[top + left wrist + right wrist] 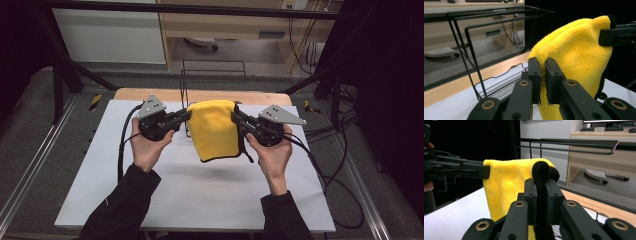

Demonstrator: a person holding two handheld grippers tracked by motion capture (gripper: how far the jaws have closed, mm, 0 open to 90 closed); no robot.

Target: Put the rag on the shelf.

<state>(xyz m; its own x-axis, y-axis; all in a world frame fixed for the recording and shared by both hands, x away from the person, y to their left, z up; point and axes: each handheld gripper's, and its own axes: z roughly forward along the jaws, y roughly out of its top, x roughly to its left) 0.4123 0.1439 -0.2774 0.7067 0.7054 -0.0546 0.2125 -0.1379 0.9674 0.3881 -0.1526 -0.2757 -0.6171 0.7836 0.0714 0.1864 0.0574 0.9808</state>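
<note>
I have the yellow towel (214, 131) pinched at both top corners and held up off the white table (200, 195), over its far middle part. My left gripper (187, 114) has its jaws clamped tight on the towel's left upper edge; in the left gripper view the yellow pile is squeezed between the two black pads (534, 75). My right gripper (235, 115) is closed just as tightly on the right upper corner, where the black edging (540, 173) of the towel bulges up out of the jaws in the right gripper view. The cloth is folded over and hangs down between my two hands, its black-trimmed lower edge clear of the tabletop, with a shadow under it.

Behind the towel, at the far edge of the table, stands a black wire rack (214, 70). From the left gripper view its thin rods rise just beyond the towel, and I see nothing hanging on it or lying in it
</note>
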